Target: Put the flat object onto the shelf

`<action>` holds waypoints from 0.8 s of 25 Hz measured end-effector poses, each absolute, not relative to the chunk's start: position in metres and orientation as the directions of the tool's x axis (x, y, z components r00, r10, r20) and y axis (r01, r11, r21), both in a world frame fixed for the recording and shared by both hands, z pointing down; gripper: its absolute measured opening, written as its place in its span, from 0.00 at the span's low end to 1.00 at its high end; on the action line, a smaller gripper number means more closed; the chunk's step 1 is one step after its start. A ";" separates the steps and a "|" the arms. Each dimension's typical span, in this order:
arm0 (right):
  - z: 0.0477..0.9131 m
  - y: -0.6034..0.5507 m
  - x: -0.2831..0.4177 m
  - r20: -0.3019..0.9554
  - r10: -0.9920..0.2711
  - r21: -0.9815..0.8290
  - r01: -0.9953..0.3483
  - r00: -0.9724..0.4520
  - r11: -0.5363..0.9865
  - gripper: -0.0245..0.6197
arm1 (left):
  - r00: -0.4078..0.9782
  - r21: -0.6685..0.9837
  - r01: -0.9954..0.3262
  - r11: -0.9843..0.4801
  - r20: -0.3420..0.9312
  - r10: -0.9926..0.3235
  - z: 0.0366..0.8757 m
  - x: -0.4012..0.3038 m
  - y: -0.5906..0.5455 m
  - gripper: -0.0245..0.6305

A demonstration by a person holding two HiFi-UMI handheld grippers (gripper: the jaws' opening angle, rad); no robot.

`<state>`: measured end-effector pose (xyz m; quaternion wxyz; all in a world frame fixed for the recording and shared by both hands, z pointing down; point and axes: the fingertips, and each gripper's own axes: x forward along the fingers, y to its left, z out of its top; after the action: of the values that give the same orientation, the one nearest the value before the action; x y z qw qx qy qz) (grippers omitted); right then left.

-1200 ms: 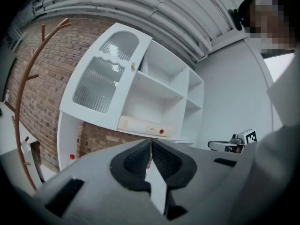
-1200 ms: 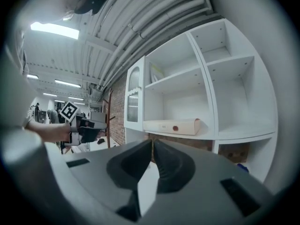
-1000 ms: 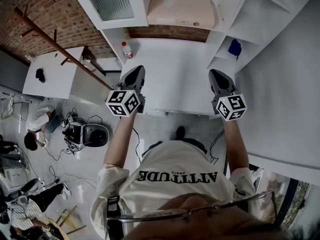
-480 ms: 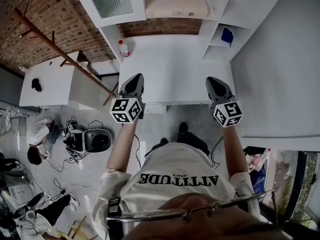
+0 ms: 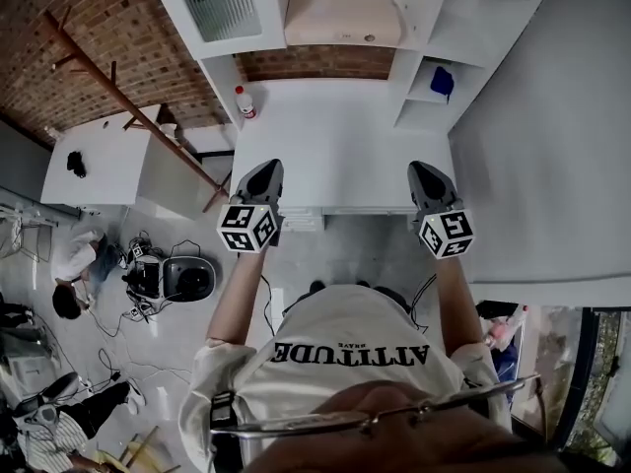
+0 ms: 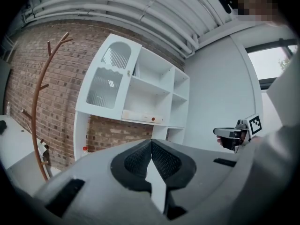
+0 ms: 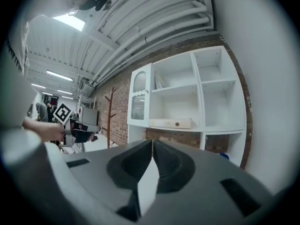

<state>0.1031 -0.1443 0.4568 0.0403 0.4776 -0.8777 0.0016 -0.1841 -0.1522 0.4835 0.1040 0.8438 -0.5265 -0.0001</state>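
Centrally, left tongs (image 5: 268, 166) and right tongs (image 5: 422, 168), both closed on nothing, side by side over the near edge of the counter (image 5: 345, 136); beyond, the flat object (image 5: 343, 18) lies on the shelf (image 5: 483, 3) above a brick recess (image 5: 315, 62), well apart from both.

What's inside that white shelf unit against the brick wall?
A beige flat box lies in the middle column's bottom compartment, and a blue object sits in a lower compartment at the right. The ribbed glass door obscures whatever is behind it.
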 end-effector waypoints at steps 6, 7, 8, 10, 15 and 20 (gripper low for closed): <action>0.455 -0.146 0.119 0.059 -0.825 0.043 -0.824 -0.562 0.565 0.08 | 0.428 0.170 -0.896 -0.410 0.088 -0.900 0.474 -0.167 -0.146 0.07; 0.454 -0.145 0.121 0.056 -0.823 0.045 -0.822 -0.565 0.567 0.08 | 0.425 0.179 -0.896 -0.405 0.087 -0.901 0.475 -0.165 -0.145 0.07; 0.452 -0.146 0.122 0.051 -0.821 0.052 -0.819 -0.569 0.571 0.08 | 0.423 0.185 -0.897 -0.403 0.084 -0.902 0.475 -0.163 -0.146 0.07; 0.452 -0.147 0.124 0.050 -0.815 0.068 -0.812 -0.578 0.580 0.08 | 0.419 0.187 -0.898 -0.399 0.082 -0.904 0.477 -0.160 -0.147 0.07; 0.454 -0.150 0.133 0.046 -0.811 0.045 -0.809 -0.584 0.586 0.08 | 0.419 0.188 -0.898 -0.399 0.085 -0.904 0.479 -0.152 -0.146 0.07; 0.450 -0.151 0.138 0.037 -0.809 0.043 -0.808 -0.586 0.587 0.08 | 0.418 0.189 -0.898 -0.397 0.089 -0.904 0.477 -0.148 -0.147 0.07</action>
<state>0.1380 -0.1506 0.4502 0.0260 0.4542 -0.8904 -0.0107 -0.1483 -0.1470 0.4767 0.1042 0.8355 -0.5393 -0.0139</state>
